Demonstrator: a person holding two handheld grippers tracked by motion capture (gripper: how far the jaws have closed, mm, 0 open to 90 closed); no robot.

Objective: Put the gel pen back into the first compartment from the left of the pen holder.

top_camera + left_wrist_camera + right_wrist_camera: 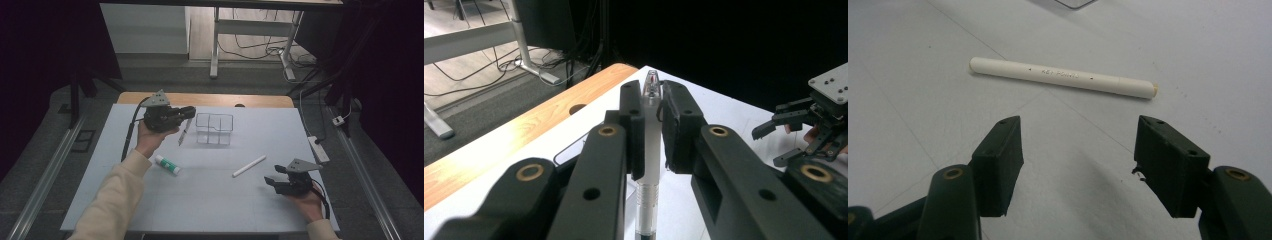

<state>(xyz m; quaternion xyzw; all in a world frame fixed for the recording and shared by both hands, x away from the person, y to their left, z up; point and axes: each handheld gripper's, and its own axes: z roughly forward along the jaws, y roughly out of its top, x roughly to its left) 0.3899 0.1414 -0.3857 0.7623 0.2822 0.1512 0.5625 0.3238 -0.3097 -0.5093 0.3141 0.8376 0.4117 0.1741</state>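
A: Largest item?

B: Table [210, 200], grey-white top with a wooden strip along the far edge. It carries everything listed below.

A: Next?

B: Clear organiser box [215, 129], with inner dividers, standing toward the far edge, about midway between the left and right edges.

A: The tools?

B: Left gripper [189, 113], held above the table's far-left part, just to the left of the organiser box. In the left gripper view its jaws are pressed together on a clear-barrelled pen [647, 165], which stands upright between the pads. From the high view the pen [184, 132] hangs down from the jaws, its lower end close to the tabletop beside the box; whether it touches the top I cannot tell.

A: And the other?

B: Right gripper [273, 182], low over the near-right part of the table, jaws spread wide with nothing between them.

A: Smaller items?

B: White marker [1063, 77], lying flat on the table just ahead of the right gripper's spread jaws, clear of both pads; in the high view it sits right of centre, well apart from the organiser box. Glue stick [167, 164], white with a green cap, lying flat in the near-left part, beside the person's left sleeve [117, 195].
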